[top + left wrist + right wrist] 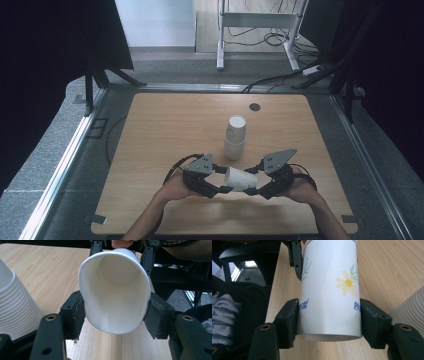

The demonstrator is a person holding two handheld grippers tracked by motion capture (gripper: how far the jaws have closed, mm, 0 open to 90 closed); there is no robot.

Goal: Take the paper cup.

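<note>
A white paper cup (pixel 241 179) printed with a yellow flower (pixel 348 283) lies sideways above the table's near middle, held between both grippers. My left gripper (pixel 222 189) is shut on its mouth end, and its pads (pixel 76 312) squeeze the rim (pixel 115 290) slightly oval. My right gripper (pixel 256 190) is shut on the base end (pixel 329 322). A stack of ribbed white cups (pixel 235 137) stands upside down just beyond, also seen as a stack (pixel 15 307) at the left gripper view's left edge and a stack (pixel 412 307) at the right gripper view's right edge.
The wooden table (pixel 165 125) has a small dark grommet (pixel 255 106) near its far edge. Metal rails run along both sides. Beyond the table stand a white desk frame (pixel 220 35) and floor cables (pixel 270 80). Dark curtains flank the scene.
</note>
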